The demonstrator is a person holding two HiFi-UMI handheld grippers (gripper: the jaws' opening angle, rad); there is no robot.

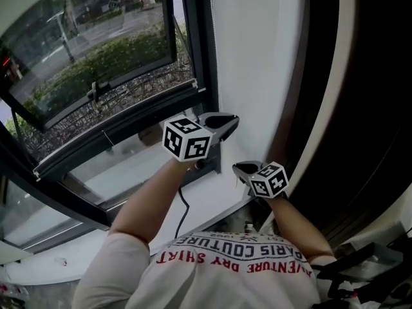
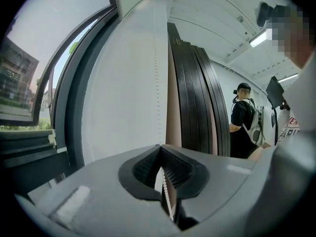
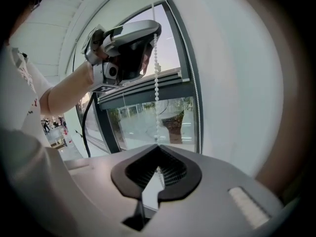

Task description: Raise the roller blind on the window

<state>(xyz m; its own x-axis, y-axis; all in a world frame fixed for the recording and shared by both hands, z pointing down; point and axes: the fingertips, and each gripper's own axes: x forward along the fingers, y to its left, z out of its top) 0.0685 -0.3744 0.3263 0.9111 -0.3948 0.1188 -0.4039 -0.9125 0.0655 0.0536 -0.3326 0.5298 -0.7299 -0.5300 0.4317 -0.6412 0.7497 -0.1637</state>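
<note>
One bead chain (image 3: 156,78) between four fingers (image 2: 143,169)

A white window sill (image 1: 212,199) runs below the dark window frame (image 1: 129,124), slanting across the head view. A black cable (image 1: 183,206) crosses over it; whether it rests on the sill cannot be told

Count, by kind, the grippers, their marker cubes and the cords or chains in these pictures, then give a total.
Grey two-jaw grippers: 2, left gripper and right gripper
Black-and-white marker cubes: 2
White bead chain: 1
Thin black cable: 1
Total: 6
</note>
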